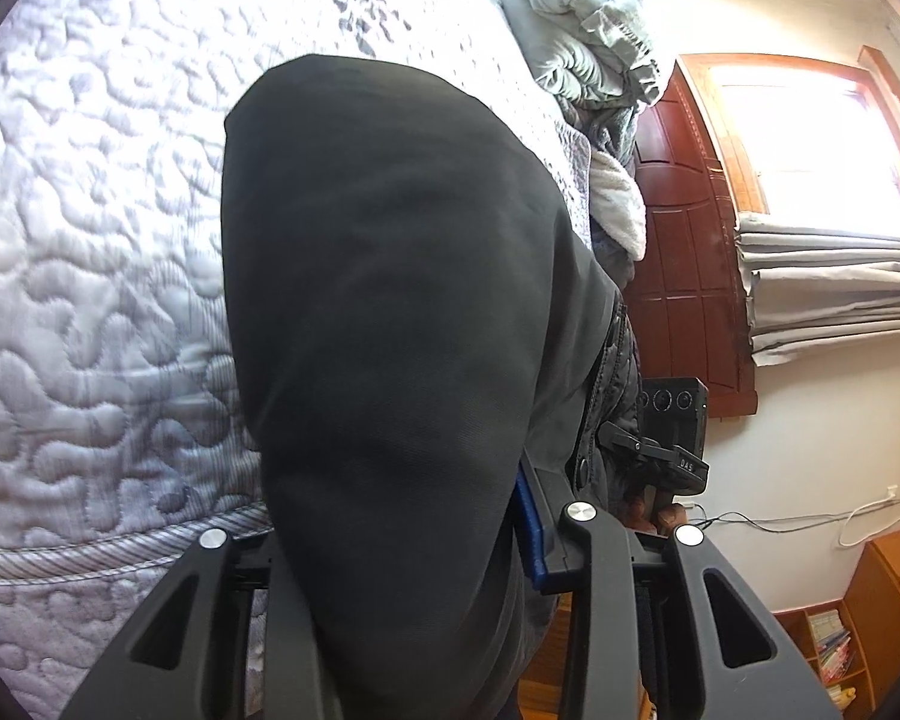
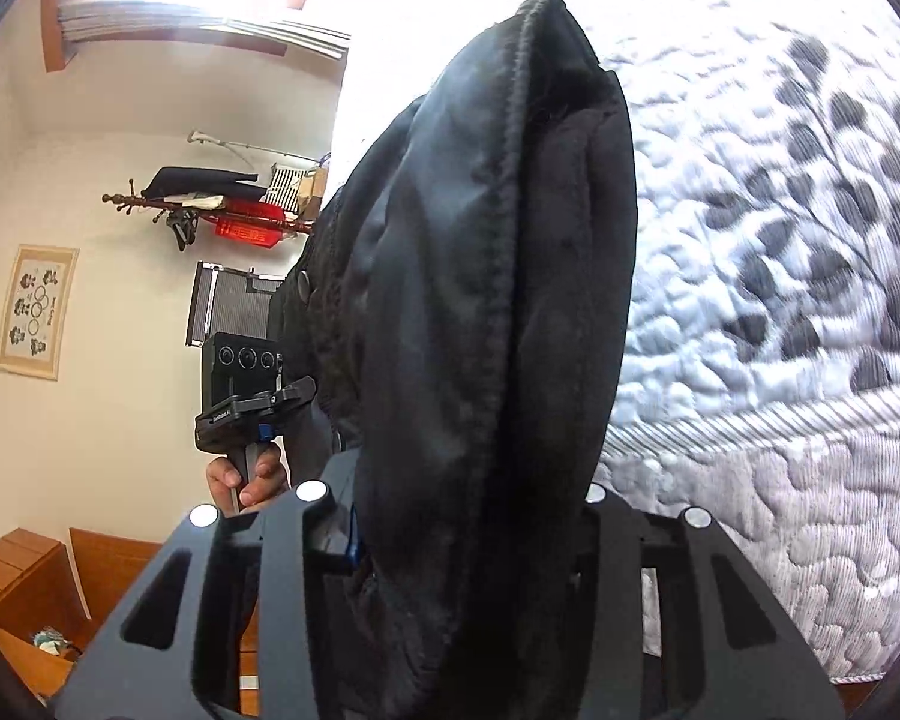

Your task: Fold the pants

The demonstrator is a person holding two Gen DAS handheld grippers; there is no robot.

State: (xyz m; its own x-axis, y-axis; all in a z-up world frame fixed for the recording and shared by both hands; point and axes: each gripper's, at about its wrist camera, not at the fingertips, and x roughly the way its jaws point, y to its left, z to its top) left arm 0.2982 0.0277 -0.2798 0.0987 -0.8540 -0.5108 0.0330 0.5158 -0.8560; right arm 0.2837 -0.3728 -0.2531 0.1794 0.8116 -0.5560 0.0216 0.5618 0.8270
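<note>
The black pants hang in a thick bundle over my left gripper, which is shut on the cloth; its fingertips are hidden by it. In the right wrist view the same pants show a seam edge and fleecy lining, and my right gripper is shut on them, fingertips hidden too. The pants are held up above the quilted white bed, which also shows in the right wrist view. Each view shows the other gripper held in a hand beside the pants, at right and at left.
A grey pillow and bedding lie at the far end of the bed. A wooden door, a window with folded curtain, a cable and a shelf are at right. A coat rack hangs on the wall.
</note>
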